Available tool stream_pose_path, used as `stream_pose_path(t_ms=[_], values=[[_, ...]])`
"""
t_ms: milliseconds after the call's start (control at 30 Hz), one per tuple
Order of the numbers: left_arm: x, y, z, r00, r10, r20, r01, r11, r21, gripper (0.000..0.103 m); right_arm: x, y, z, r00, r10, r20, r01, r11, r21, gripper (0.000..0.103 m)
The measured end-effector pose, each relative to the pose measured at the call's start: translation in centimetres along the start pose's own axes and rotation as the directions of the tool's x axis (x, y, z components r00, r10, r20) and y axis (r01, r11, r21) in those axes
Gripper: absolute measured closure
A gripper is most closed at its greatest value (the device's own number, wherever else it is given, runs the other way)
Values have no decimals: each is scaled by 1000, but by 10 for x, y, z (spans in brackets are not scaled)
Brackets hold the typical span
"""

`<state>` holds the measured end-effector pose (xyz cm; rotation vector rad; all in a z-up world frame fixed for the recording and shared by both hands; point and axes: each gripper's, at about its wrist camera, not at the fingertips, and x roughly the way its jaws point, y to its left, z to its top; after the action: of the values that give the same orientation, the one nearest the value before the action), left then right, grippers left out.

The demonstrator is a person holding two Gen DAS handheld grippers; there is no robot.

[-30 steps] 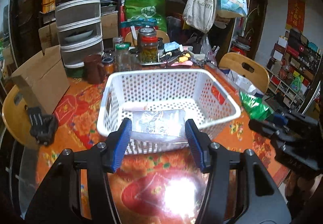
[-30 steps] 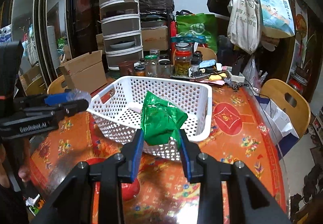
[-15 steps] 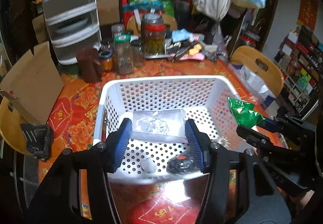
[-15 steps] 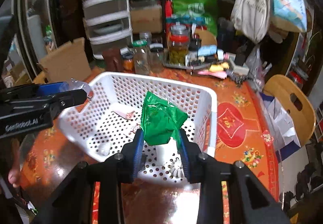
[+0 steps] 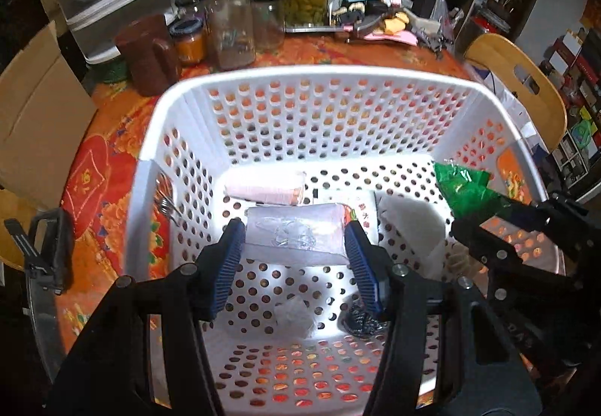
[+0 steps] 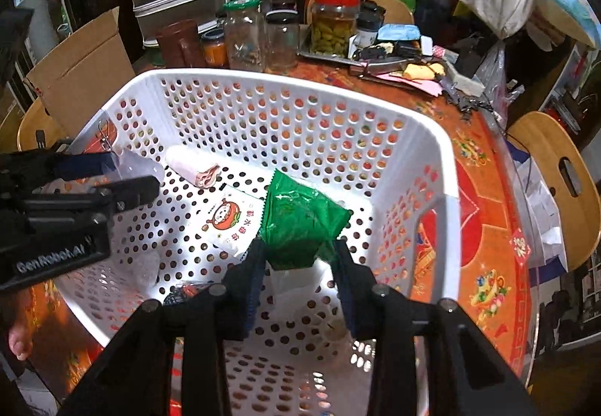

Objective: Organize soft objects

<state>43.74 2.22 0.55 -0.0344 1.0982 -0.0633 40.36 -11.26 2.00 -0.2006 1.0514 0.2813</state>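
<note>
A white perforated basket (image 5: 311, 78) (image 6: 447, 228) stands on the orange table. My left gripper (image 5: 295, 247) is shut on a clear plastic packet (image 5: 296, 234) and holds it inside the basket, above the floor. My right gripper (image 6: 298, 258) is shut on a green foil bag (image 6: 300, 219), also held over the basket's inside; the bag shows in the left wrist view (image 5: 464, 187). On the basket floor lie a pink roll (image 5: 265, 187) (image 6: 195, 168), a white printed sachet (image 6: 229, 222), a clear wad (image 5: 295, 316) and a dark item (image 5: 358, 322).
Glass jars (image 5: 229, 29), a brown jug (image 5: 146, 53) and clutter stand behind the basket. A cardboard box (image 5: 37, 119) sits left, wooden chairs (image 6: 556, 183) right. A black clamp (image 5: 49, 250) lies at the table's left edge.
Both grippers have moved forward and down from in front of the basket to inside it, each still holding its packet. The basket's contents have come into view.
</note>
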Motion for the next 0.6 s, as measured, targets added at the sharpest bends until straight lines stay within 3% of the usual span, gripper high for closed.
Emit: stream_pose_path(t_ms=[133, 300, 433, 600], values=[[8, 0, -3, 1000, 1, -5, -1, 1000, 5, 49, 1, 3, 0, 1000, 0, 5, 0, 1000, -12, 56], [-2, -1, -4, 999, 2, 36, -2, 1000, 7, 24, -12, 4, 0, 999, 7, 45, -6, 1000, -15, 42], [-18, 3, -4, 997, -46, 60, 47, 999, -8, 16, -25, 1, -3, 997, 19, 73, -18, 1000, -15, 28], [-32, 1, -9, 996, -35, 79, 34, 999, 6, 11, -41, -6, -11, 994, 27, 102, -28, 1000, 3, 10]])
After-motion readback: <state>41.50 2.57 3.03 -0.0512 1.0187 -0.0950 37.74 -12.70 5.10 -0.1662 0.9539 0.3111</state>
